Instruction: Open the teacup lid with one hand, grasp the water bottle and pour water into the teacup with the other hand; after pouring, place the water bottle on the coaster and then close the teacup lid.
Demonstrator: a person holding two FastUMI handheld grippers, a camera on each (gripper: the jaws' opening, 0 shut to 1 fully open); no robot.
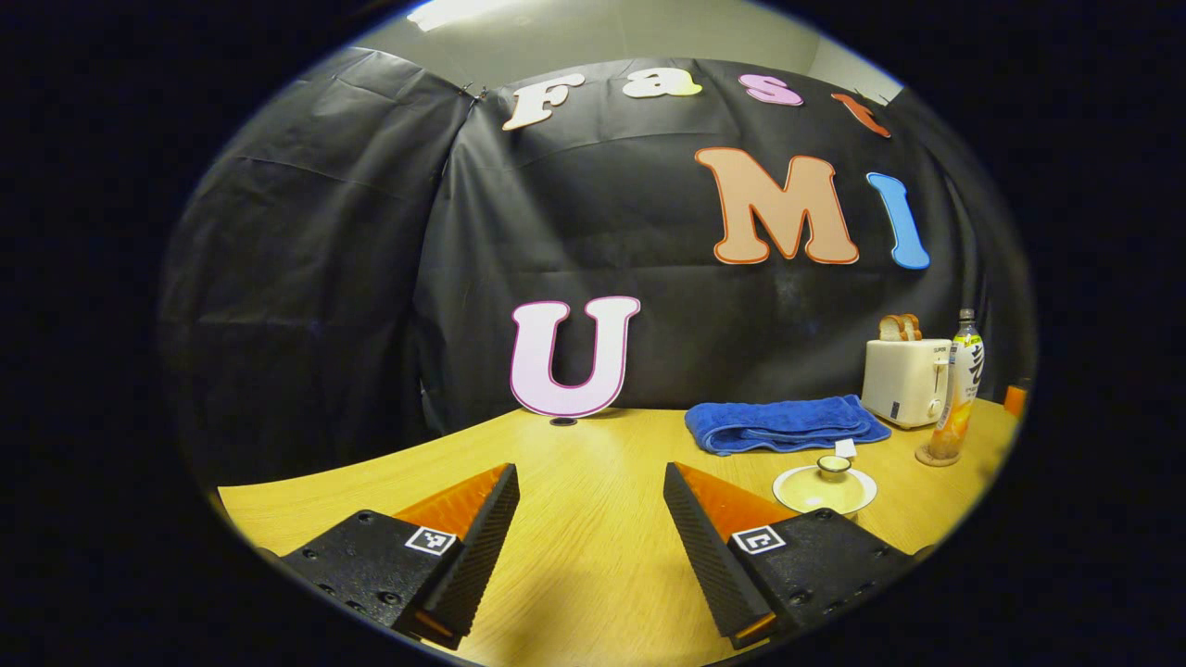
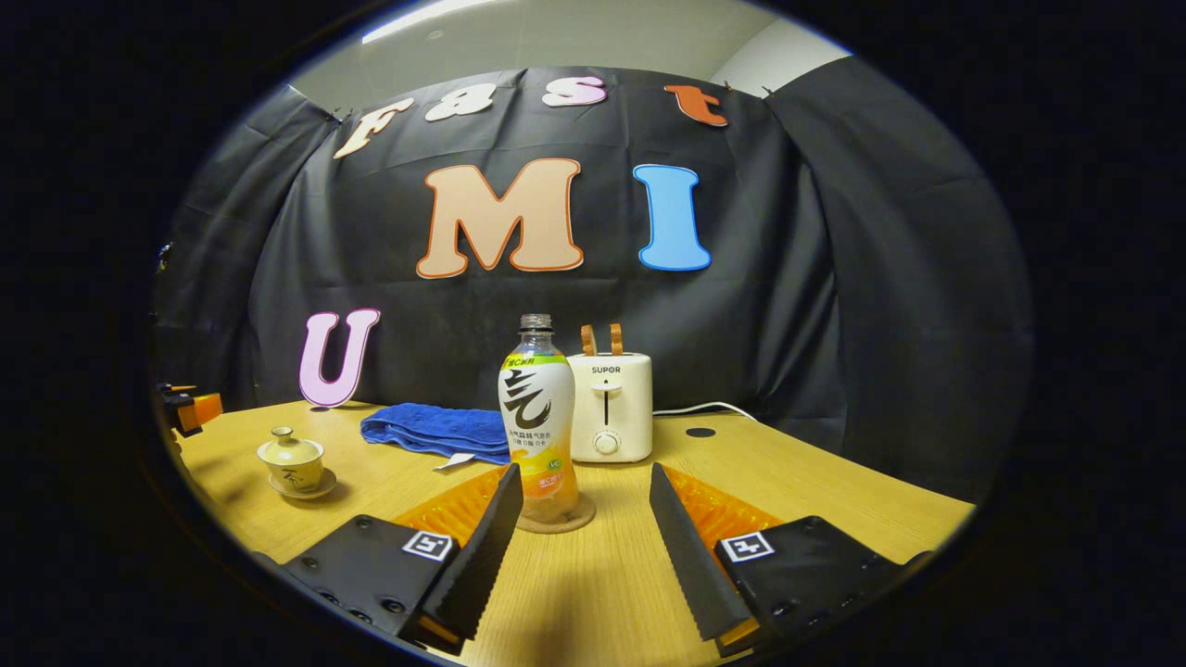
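A lidded pale-yellow teacup point(image 2: 291, 460) sits on its saucer at the left of the wooden table; in the left gripper view the teacup point(image 1: 827, 484) lies just beyond my right finger. An uncapped water bottle point(image 2: 538, 424) stands upright on a round coaster point(image 2: 556, 519), straight ahead of my right gripper point(image 2: 579, 519), which is open and short of it. The bottle point(image 1: 957, 389) and coaster point(image 1: 936, 457) also show far right in the left gripper view. My left gripper point(image 1: 590, 519) is open over bare table, holding nothing.
A folded blue towel point(image 2: 435, 431) lies behind the teacup. A white toaster point(image 2: 609, 408) with bread slices stands at the back, its cord trailing right. The other gripper point(image 2: 190, 408) peeks in at the far left. Black cloth walls the table's far side.
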